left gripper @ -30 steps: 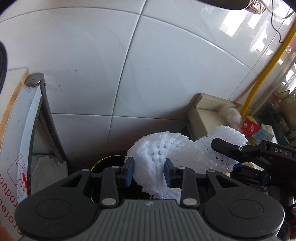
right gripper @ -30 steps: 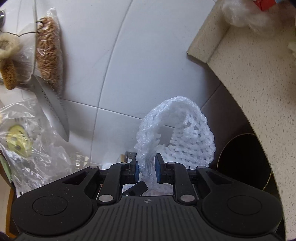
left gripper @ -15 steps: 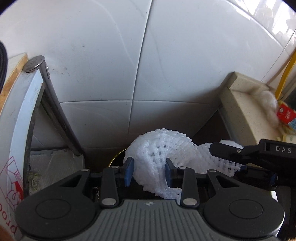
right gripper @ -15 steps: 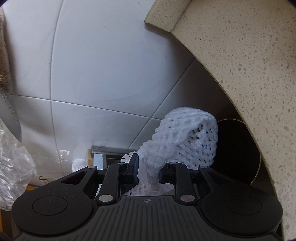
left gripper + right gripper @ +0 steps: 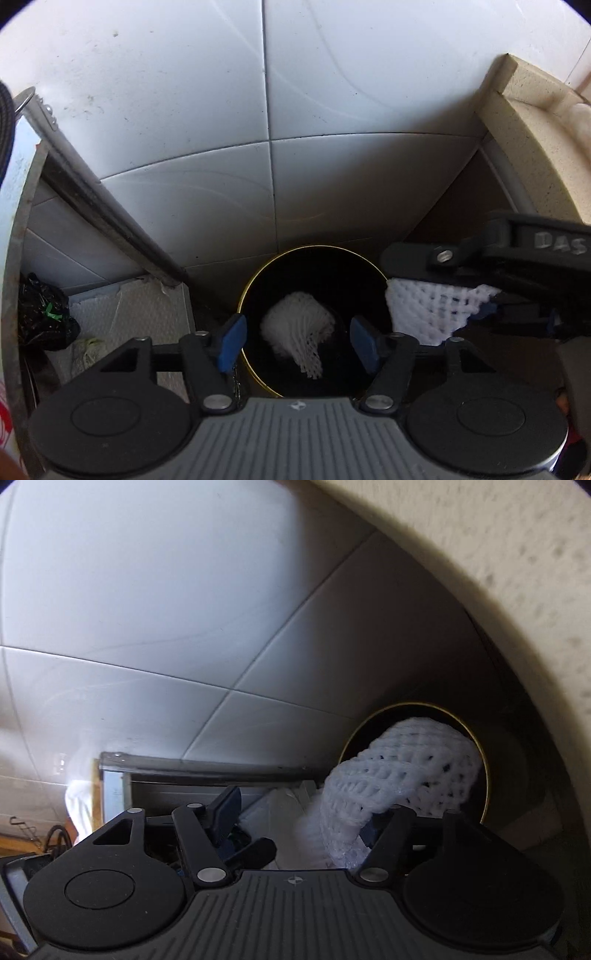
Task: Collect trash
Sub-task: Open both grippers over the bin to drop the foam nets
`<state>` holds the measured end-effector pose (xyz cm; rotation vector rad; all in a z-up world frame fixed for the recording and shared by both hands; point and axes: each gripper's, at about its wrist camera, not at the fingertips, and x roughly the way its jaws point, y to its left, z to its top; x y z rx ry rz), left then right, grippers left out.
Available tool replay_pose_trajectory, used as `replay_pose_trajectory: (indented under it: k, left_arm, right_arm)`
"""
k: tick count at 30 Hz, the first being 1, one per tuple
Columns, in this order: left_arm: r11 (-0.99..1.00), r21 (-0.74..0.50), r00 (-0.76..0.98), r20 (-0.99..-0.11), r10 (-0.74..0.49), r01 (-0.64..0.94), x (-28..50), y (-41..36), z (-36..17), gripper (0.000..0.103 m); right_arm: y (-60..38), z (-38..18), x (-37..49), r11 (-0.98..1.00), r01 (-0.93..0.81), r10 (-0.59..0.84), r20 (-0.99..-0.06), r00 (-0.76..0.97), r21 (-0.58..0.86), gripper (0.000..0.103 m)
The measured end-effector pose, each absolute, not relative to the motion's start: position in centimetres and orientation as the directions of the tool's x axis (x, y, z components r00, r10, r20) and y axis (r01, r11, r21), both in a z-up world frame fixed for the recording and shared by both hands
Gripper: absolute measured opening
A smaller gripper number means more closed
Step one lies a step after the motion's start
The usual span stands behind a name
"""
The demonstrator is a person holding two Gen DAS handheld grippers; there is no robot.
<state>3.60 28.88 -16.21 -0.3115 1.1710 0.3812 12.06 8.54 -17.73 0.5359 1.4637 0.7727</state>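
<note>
**Foam net dropped in the bin, a second one at the other gripper**

The left gripper points steeply down over a round black bin with a thin gold rim, set on the floor against white wall tiles. Its jaws have just been opening and stand wide, blue fingers clear of everything. Between them, down inside the bin, lies a white foam net, touching neither pad. At three o'clock the right gripper reaches in from the edge, with a second white foam net hanging under it just beside the bin's rim. At one o'clock a speckled tabletop ends. At nine o'clock a black bag sits beside a slanted metal bar.
</note>
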Motion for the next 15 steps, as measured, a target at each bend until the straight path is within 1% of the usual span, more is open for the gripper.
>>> replay_pose_trajectory:
  k: [2, 5, 6, 9, 10, 11, 14, 15]
  left_arm:
    - [0.888, -0.052, 0.337, -0.934, 0.118, -0.456, 3.7, 29.2, -16.2, 0.060]
    - [0.883, -0.054, 0.330, -0.937, 0.117, -0.467, 3.7, 29.4, -16.4, 0.060]
    - [0.882, -0.052, 0.327, -0.938, 0.118, -0.468, 3.7, 29.4, -16.5, 0.060]
    - [0.878, -0.044, 0.321, -0.938, 0.128, -0.477, 3.6, 29.3, -16.7, 0.060]
    - [0.873, -0.045, 0.323, -0.937, 0.131, -0.485, 3.5, 29.3, -16.7, 0.060]
    - [0.869, -0.049, 0.326, -0.936, 0.132, -0.492, 3.4, 29.3, -16.6, 0.060]
    - [0.855, -0.054, 0.332, -0.933, 0.141, -0.515, 3.1, 29.1, -16.2, 0.060]
    - [0.854, -0.055, 0.333, -0.932, 0.143, -0.518, 2.9, 29.0, -16.1, 0.060]
  right_arm:
    - [9.2, -18.3, 12.0, 0.693, -0.135, 0.706, -0.704, -0.074, 0.709, 0.076]
    - [10.6, -19.0, 11.9, 0.727, -0.154, 0.665, -0.742, -0.086, 0.669, 0.078]
    - [10.9, -19.1, 11.9, 0.732, -0.156, 0.657, -0.748, -0.091, 0.663, 0.080]
    - [11.7, -19.4, 12.0, 0.741, -0.144, 0.646, -0.755, -0.113, 0.655, 0.082]
    - [12.2, -19.4, 12.0, 0.751, -0.153, 0.630, -0.766, -0.125, 0.642, 0.087]
    - [12.9, -19.6, 11.9, 0.771, -0.174, 0.597, -0.790, -0.136, 0.613, 0.089]
    - [14.4, -20.5, 11.6, 0.823, -0.238, 0.486, -0.856, -0.175, 0.516, 0.089]
    - [14.8, -20.5, 11.4, 0.824, -0.257, 0.474, -0.862, -0.179, 0.506, 0.089]
